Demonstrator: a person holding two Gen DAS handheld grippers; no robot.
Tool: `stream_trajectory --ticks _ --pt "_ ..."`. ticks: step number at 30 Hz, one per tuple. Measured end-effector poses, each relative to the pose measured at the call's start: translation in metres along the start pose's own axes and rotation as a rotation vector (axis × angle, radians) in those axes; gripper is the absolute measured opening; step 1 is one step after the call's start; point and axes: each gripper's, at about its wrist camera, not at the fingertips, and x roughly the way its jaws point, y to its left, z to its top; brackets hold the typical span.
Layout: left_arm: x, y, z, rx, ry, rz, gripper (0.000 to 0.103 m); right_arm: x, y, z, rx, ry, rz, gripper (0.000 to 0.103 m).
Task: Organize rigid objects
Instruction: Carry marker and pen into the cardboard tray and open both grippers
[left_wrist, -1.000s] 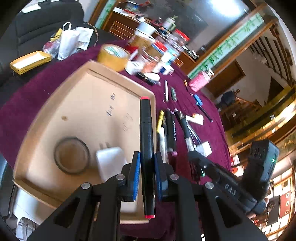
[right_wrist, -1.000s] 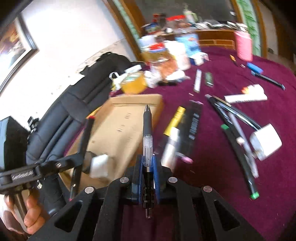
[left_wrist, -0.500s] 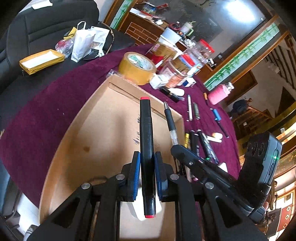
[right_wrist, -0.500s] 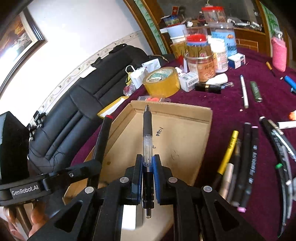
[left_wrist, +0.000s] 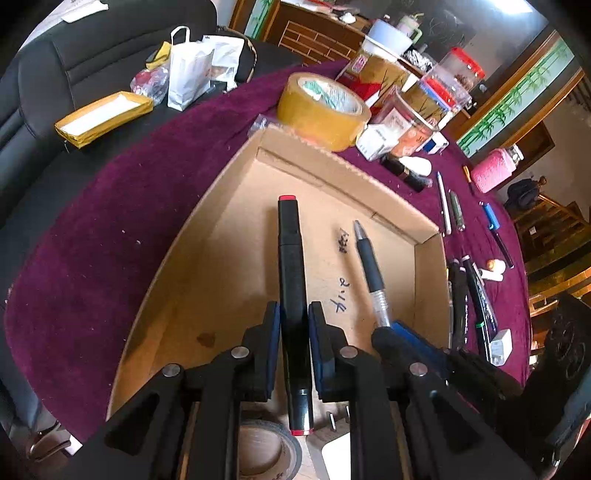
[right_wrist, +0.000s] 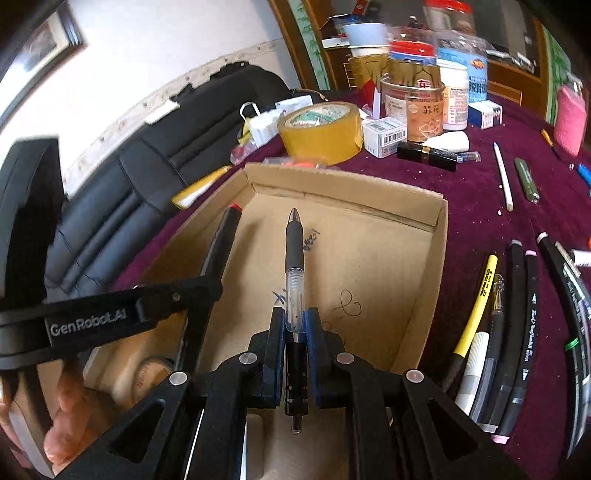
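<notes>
Each hand-held gripper is showing black linkage arms, silver pivot screws, blue pads; white "GenRobot.AI" lettering.

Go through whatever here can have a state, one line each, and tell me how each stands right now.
left gripper: shut on black marker
right gripper: shut on clear pen
cardboard box: open-topped, both tools over it
yellow tape roll: lying flat behind the box
loose pens: lying on cloth right of the box

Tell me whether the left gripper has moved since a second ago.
Yes. The left gripper, shut on the black marker, has come forward over the cardboard box; the yellow tape roll beyond it now looms closer.
</notes>
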Motion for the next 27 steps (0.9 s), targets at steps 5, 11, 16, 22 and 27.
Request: stream_trajectory --ticks 5,11,16,22,27 --pt "0.007 -0.004 -0.002 0.028 0.020 0.028 0.015 0.006 0.008 -0.004 -0.056 0.032 -0.026 0.012" --pt "0.010 -0.003 -0.002 0.023 0.030 0.032 0.015 0.011 0.010 -0.006 -0.076 0.048 -0.054 0.013" --pt "0.009 -0.004 -0.002 0.030 0.031 0.027 0.017 0.010 0.012 -0.008 -0.084 0.052 -0.048 0.013" --pt "0.003 0.000 0.000 0.011 0.009 0.009 0.038 0.009 0.012 -0.008 -0.081 0.051 -0.020 0.013" --pt "-0.020 0.001 -0.008 -0.013 -0.033 -0.032 0.038 -0.004 0.008 -0.007 -0.060 -0.003 0.034 0.032"
